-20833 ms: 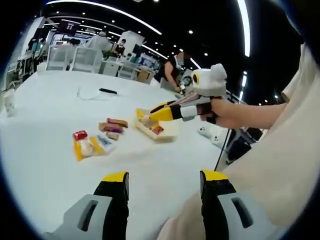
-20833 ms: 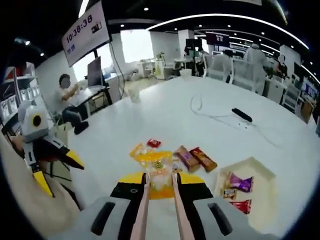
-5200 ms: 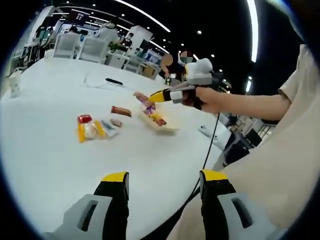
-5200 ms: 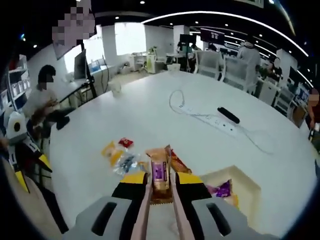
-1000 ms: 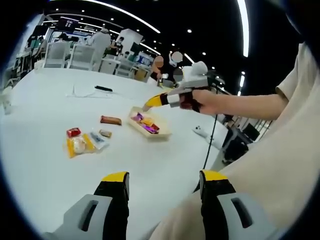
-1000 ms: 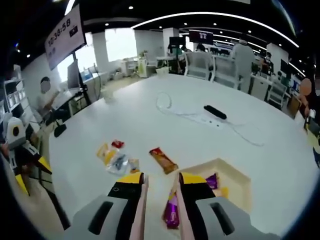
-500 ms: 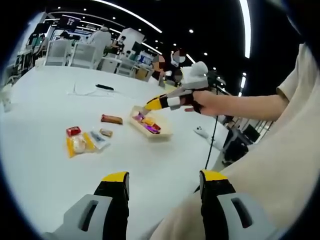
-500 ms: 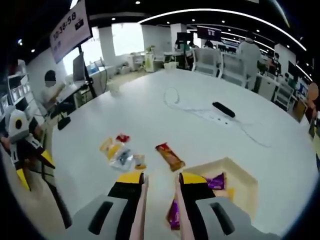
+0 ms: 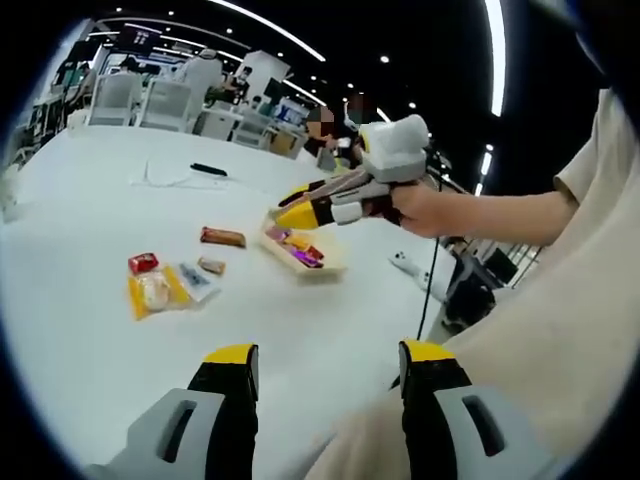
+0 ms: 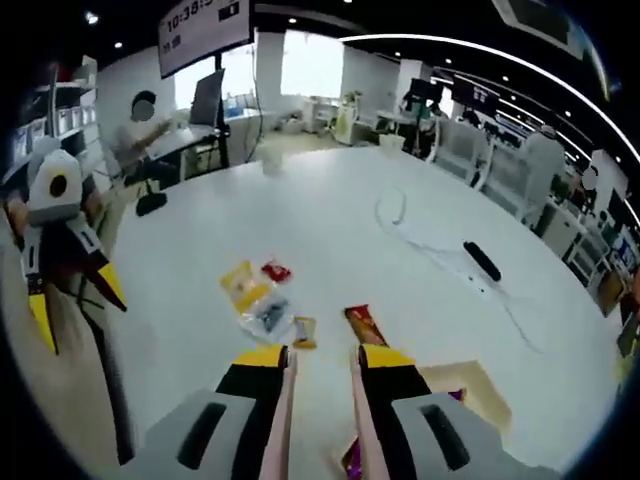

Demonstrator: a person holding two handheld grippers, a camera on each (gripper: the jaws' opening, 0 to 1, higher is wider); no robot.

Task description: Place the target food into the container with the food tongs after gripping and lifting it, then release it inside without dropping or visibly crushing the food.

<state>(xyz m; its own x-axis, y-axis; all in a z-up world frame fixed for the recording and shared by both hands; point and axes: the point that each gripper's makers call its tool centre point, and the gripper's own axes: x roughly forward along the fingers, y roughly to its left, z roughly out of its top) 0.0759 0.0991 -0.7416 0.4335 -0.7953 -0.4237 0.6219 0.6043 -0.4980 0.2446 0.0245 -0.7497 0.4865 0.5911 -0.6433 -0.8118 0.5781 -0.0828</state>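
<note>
In the left gripper view, my left gripper (image 9: 320, 375) hangs over the near edge of the round white table (image 9: 80, 330), its two yellow-tipped black jaws spread wide apart with nothing between them. My landmark is the shallow cream rectangular tray (image 9: 318, 267) out toward the far side of the table. Inside it I see purple, red and yellow wrapped snacks (image 9: 296, 248) lying in a loose heap. Just above the tray's far end hovers my right gripper (image 9: 290, 215), held in a bare hand (image 9: 425, 212), with the pale pink food tongs running along its jaws; from here I cannot tell how far the tips stand apart. Left of the tray, apart from it, lies a brown wrapped bar (image 9: 222, 237). Farther left sit a small tan packet (image 9: 210, 266), a clear bluish packet (image 9: 191, 281), a yellow packet (image 9: 151, 292) and a small red packet (image 9: 143, 263), close together. Beyond the tray a black power strip (image 9: 208, 170) rests with its white cable.

In the right gripper view, the right gripper (image 10: 318, 372) shows its jaws parted by a narrow gap, the pink tongs (image 10: 282, 420) open and empty. The tray (image 10: 468, 385) sits just right of the jaws, a purple wrapper (image 10: 352, 457) showing at its lower edge. The brown bar (image 10: 364, 322) lies just beyond the tips, the yellow (image 10: 244, 279) and red (image 10: 276, 271) packets farther left.
</note>
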